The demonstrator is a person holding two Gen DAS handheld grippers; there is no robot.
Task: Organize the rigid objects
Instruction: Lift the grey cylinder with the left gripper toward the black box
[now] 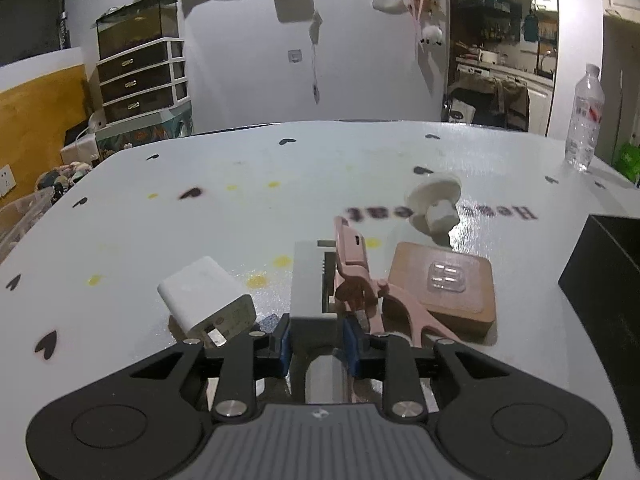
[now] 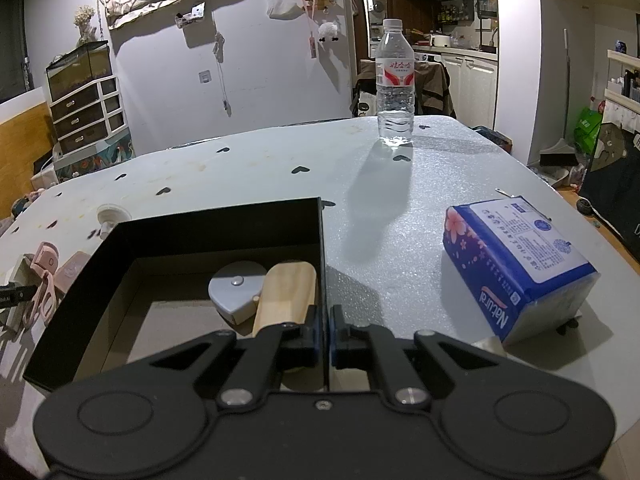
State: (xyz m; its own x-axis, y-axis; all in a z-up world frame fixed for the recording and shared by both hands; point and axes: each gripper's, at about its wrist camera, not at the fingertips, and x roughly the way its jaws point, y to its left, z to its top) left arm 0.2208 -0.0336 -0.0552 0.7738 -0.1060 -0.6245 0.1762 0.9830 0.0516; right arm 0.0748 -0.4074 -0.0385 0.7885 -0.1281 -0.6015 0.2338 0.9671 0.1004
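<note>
In the left wrist view the left gripper (image 1: 316, 338) has its fingers (image 1: 283, 340) clenched on a grey box-shaped object (image 1: 308, 280), which sits at the lower centre of the frame with a slotted opening on its right side; what exactly it is cannot be told. Pressed against its right flank lies a pink clip-like tool (image 1: 356, 276), and whether that tool is caught in the grasp is not clear, so the lift would best begin slowly and straight up, letting the pink piece fall away if it is free. Just left of the fingers a white charger plug (image 1: 206, 300) rests on the worktop (image 1: 240, 208); to the right sits a wooden block (image 1: 444, 284) bearing a small clear case, and beyond it a white suction-cup knob (image 1: 434, 200). In the right wrist view the right gripper (image 2: 325, 328) has its fingers (image 2: 313, 330) pinched on the near right wall of the black box (image 2: 224, 220), steadying it. Inside, at the lower centre of that frame, lie a grey heart-shaped tape measure (image 2: 236, 288) and a wooden scoop (image 2: 286, 292). The grey object should probably go into the free left floor of the box, clear of the wall. A water bottle (image 2: 395, 84) and a tissue pack (image 2: 516, 268) stand well apart.
</note>
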